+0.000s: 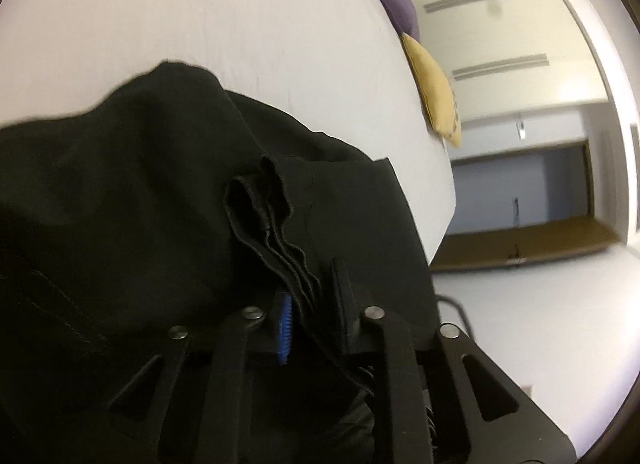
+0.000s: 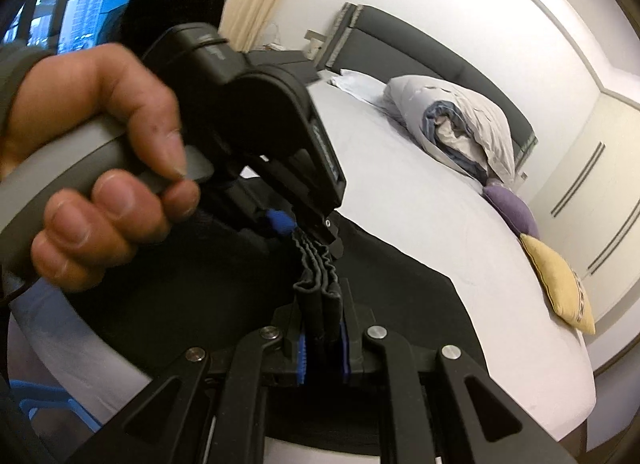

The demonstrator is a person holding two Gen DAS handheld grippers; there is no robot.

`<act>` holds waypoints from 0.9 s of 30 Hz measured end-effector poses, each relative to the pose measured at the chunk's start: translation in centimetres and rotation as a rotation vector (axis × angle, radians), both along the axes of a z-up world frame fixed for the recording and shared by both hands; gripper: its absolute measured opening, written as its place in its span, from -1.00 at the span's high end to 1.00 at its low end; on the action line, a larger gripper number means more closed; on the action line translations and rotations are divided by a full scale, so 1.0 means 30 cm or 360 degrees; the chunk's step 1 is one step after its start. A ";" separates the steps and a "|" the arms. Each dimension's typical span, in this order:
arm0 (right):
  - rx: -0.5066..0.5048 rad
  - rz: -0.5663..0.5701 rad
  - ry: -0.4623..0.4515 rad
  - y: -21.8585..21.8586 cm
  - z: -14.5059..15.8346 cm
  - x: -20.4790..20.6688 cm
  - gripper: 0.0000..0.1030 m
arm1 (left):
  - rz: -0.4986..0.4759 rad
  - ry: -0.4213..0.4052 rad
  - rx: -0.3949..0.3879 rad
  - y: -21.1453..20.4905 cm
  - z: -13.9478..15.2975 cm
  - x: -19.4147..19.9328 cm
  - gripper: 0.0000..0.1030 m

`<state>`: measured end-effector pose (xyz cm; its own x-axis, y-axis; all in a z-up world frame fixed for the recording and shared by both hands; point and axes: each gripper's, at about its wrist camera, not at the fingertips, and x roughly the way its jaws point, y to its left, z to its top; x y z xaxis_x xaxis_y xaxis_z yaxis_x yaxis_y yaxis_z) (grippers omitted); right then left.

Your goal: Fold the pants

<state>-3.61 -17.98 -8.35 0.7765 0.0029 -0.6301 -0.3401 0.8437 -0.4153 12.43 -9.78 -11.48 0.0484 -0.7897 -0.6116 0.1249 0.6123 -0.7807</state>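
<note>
Black pants (image 2: 384, 264) lie bunched on the white bed (image 2: 420, 204), one gathered edge (several stacked layers) lifted off the sheet; long axis can't be told. R gripper (image 2: 322, 338) clenched on that edge, cloth between blue pads (image 2: 302, 358). L gripper (image 1: 310, 328) also clamped on it, just beside R, held by 1 hand (image 2: 92, 168). 2 cushions at the bed edge: purple (image 2: 512, 210), yellow (image 2: 560, 288). 1 rolled duvet (image 2: 452, 128) by headboard (image 2: 460, 60).

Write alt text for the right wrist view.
The right gripper pinches bunched edges of black pants above a white bed. The left gripper, held in a hand, grips the same bunch just beyond. Purple and yellow cushions lie at right.
</note>
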 end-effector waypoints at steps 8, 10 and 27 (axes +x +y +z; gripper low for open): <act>-0.0083 0.0176 0.0088 0.124 -0.052 -0.018 0.74 | -0.0095 -0.0111 0.0165 0.097 0.026 0.005 0.81; -0.0088 0.0201 0.0109 0.138 -0.064 -0.019 0.74 | -0.0083 -0.0112 0.0183 0.134 0.015 -0.006 0.81; 0.0076 0.0214 0.0353 0.083 -0.087 0.094 0.30 | 0.0013 -0.0050 0.0260 0.209 -0.052 -0.004 0.71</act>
<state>-0.78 -15.50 -10.95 0.6098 0.1309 -0.7817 -0.5291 0.8016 -0.2784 12.32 -3.52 -13.05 0.0758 -0.6794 -0.7298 0.1422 0.7318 -0.6665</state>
